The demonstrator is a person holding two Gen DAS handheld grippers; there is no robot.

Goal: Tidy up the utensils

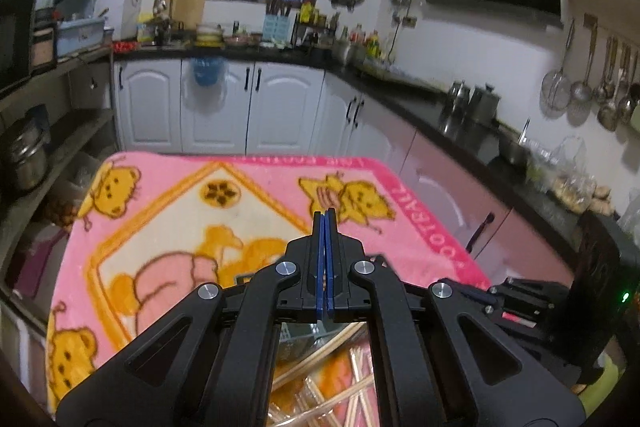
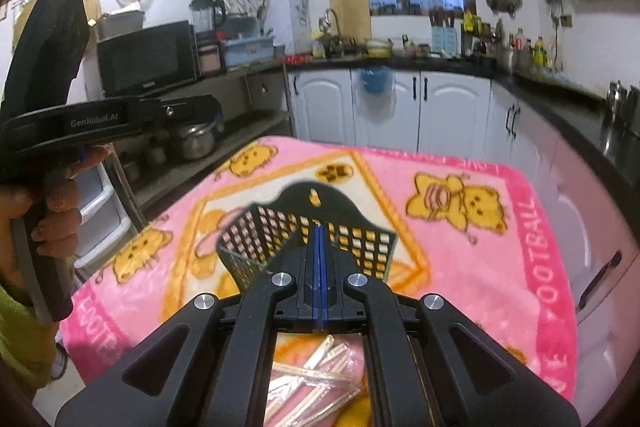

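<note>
A black mesh utensil holder (image 2: 276, 227) stands on the pink cartoon blanket (image 2: 460, 267), just beyond my right gripper (image 2: 319, 227), whose blue pads are pressed together with nothing between them. Several wrapped wooden chopsticks (image 2: 316, 379) lie on the blanket under the right gripper's linkage. My left gripper (image 1: 325, 213) is also shut and empty, held above the blanket (image 1: 160, 219). More chopsticks (image 1: 344, 379) show beneath its linkage. The left gripper's body (image 2: 52, 99), held in a hand, shows at the left of the right wrist view.
The blanket covers a table in a kitchen. White cabinets (image 1: 224, 107) and a dark counter (image 1: 460, 115) crowded with pots and bottles run behind and to the right. Metal shelves with a microwave (image 2: 148, 57) and pots stand at the left.
</note>
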